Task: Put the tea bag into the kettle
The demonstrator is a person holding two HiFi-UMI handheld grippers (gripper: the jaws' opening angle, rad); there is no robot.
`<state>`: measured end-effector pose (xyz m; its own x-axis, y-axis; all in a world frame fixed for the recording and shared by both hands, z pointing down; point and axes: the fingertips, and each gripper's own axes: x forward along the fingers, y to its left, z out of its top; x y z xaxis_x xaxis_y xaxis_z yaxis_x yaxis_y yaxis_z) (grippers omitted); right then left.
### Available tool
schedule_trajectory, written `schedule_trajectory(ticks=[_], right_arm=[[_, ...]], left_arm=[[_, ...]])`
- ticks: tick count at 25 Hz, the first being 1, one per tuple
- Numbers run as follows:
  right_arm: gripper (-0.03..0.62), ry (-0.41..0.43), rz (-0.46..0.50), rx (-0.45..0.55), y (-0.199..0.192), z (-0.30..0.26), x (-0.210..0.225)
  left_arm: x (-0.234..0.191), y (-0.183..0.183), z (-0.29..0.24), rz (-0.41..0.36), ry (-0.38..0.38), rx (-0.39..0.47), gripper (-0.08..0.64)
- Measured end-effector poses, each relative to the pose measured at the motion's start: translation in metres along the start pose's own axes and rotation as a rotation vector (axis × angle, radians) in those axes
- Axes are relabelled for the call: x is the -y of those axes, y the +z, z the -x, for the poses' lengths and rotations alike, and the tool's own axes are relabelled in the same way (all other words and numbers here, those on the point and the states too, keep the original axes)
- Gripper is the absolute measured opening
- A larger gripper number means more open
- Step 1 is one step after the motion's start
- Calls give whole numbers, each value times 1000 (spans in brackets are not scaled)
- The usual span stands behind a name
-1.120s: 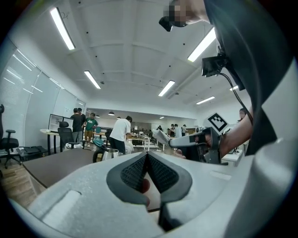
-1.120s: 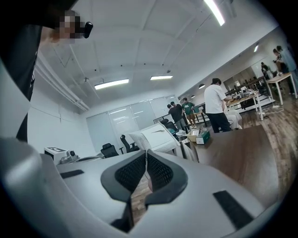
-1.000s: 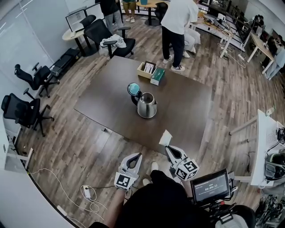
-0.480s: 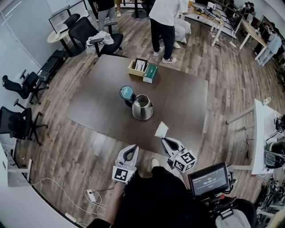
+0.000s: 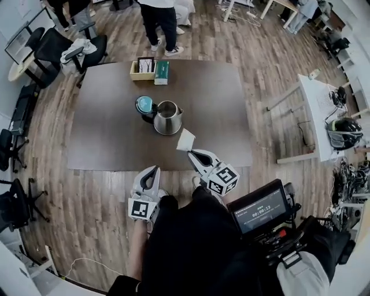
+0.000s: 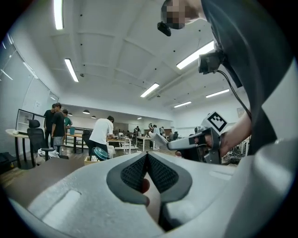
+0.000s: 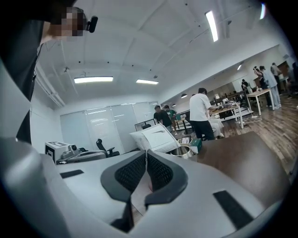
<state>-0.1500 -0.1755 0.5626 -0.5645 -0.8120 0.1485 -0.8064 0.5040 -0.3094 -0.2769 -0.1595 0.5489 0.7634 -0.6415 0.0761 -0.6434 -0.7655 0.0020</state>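
Note:
The steel kettle (image 5: 167,118) stands in the middle of the brown table (image 5: 219,115), its teal lid (image 5: 144,105) swung open to the left. My right gripper (image 5: 193,152) is shut on the white tea bag (image 5: 185,140), which hangs just to the right of and nearer than the kettle's rim. In the right gripper view the tea bag (image 7: 154,136) sticks up from the closed jaws of my right gripper (image 7: 146,157), with the kettle (image 7: 180,151) behind it. My left gripper (image 5: 152,172) is shut on nothing at the table's near edge. The left gripper view shows its closed jaws (image 6: 147,158) and the right gripper (image 6: 193,142).
A tea box with a green packet (image 5: 151,69) sits at the table's far edge. A person (image 5: 159,14) stands beyond the table, and office chairs (image 5: 63,46) stand at the far left. A white desk (image 5: 324,110) is at the right.
I have come closer to the table. My right gripper has carried the tea bag forward over the near edge to just beside the kettle. The left gripper has followed to the table's edge.

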Motion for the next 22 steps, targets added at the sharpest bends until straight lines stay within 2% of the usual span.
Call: schedule_trajectory(ticks=[5,11,16,22], right_arm=[[18,-31,9,-16,0,-42,-36],[18,-50,10,-32,-3,-30,-37],[18,-41,71,-91,-7,-39,-22],[18,-52,150,-203,-9,-49,19]], left_arm=[[-48,2,18,14,-50,28,0],[-33,4,23,29,-73,28,0],[-34,7,18,34,-61,43,0],[-36,5,20,55,-14,51,0]])
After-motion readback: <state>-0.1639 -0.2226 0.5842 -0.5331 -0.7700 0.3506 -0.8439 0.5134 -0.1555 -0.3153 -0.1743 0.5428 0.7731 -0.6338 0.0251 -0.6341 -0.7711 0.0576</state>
